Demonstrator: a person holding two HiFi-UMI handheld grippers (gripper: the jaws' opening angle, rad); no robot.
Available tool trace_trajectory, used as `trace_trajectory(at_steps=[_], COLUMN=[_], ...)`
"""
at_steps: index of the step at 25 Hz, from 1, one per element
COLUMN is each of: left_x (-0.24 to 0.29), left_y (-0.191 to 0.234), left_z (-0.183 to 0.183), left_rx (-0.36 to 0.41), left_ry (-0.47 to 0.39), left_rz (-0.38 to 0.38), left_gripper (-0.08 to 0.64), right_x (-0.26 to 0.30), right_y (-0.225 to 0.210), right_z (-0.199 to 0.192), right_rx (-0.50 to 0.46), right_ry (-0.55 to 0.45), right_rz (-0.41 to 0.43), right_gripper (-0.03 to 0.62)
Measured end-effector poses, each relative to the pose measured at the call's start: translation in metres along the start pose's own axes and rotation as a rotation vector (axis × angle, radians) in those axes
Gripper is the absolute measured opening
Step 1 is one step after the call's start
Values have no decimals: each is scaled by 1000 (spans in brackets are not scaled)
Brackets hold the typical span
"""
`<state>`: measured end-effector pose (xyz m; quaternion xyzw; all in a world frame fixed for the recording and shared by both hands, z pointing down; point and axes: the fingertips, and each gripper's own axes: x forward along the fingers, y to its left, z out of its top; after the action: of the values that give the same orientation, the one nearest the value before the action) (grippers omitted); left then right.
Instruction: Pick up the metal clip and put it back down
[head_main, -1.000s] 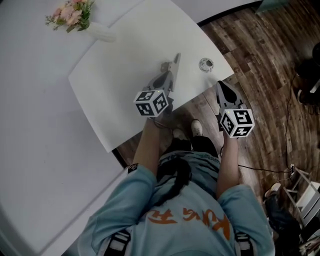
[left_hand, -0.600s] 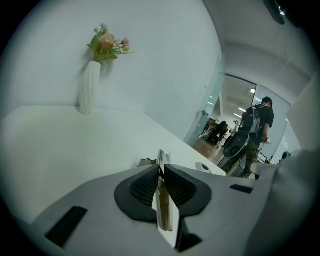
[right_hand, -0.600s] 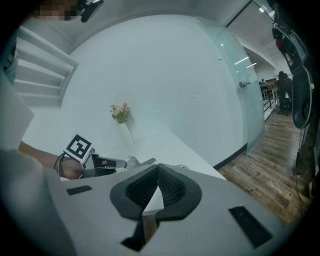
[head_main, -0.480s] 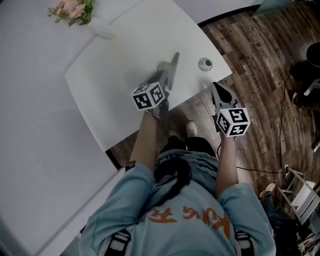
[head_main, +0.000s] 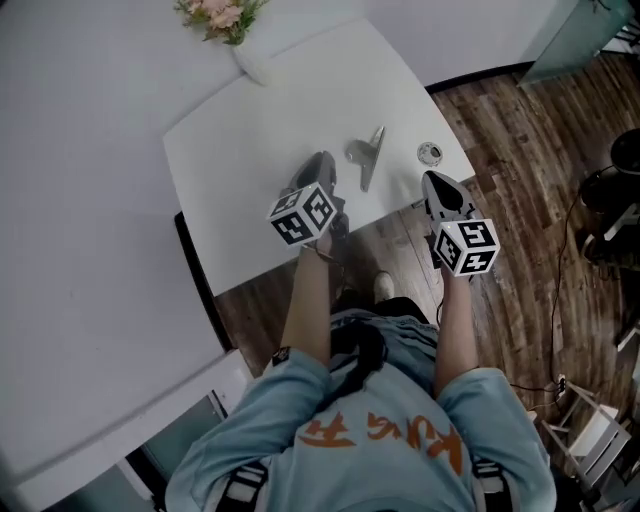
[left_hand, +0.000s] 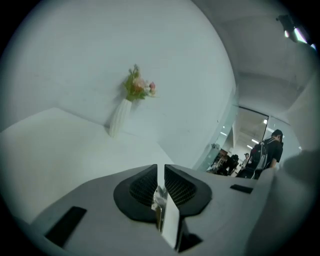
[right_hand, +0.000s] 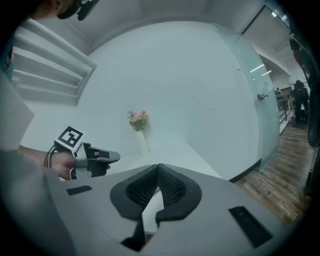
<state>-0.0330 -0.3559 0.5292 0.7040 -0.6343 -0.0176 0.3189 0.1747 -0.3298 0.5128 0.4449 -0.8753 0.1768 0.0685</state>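
- The right hand-held gripper, right of centre by the counter edge, is closed and empty.
- The left hand-held gripper, at centre frame, has jaws that just opened and then eased slightly closer. They stand a narrow slit apart with nothing between them.
- The metal clip lies on the counter just right of it, not touching, so the set-down looks done.
- Next, the left one should back away without brushing the clip.

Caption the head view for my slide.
Metal clip lies on the white table, near the edge closest to the person.

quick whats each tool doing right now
Left tool: slightly open, jaws just opened, nothing between them.
Right tool: shut, empty.
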Motion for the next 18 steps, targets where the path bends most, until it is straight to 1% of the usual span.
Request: trace_trajectory(at_steps=[2,5,9,13,15,18], left_x=[-28,-54,-99,-143,-162,-191], left_y=[-9,-20,-15,-13,-9,2], left_z=[19,59,103,145,161,183], left_rx=[11,90,142,231,296,408], left_ry=[-75,-183,-309,-421,-460,-501], left_rz=[-3,-12,9,32,85,232], left_gripper=[55,41,27,25,25,25], right_x=[3,26,44,58,67,81], right_y=[16,38,88,137,156,175], right_z=[14,56,102,142,161,191], right_rx=[-21,-81,-155,-214,-221,-219], right_ry=[-17,-85,-161,-230,-267,-324], right_rz=[30,100,212,303,339,348], right_gripper=[12,12,12,12,12,12])
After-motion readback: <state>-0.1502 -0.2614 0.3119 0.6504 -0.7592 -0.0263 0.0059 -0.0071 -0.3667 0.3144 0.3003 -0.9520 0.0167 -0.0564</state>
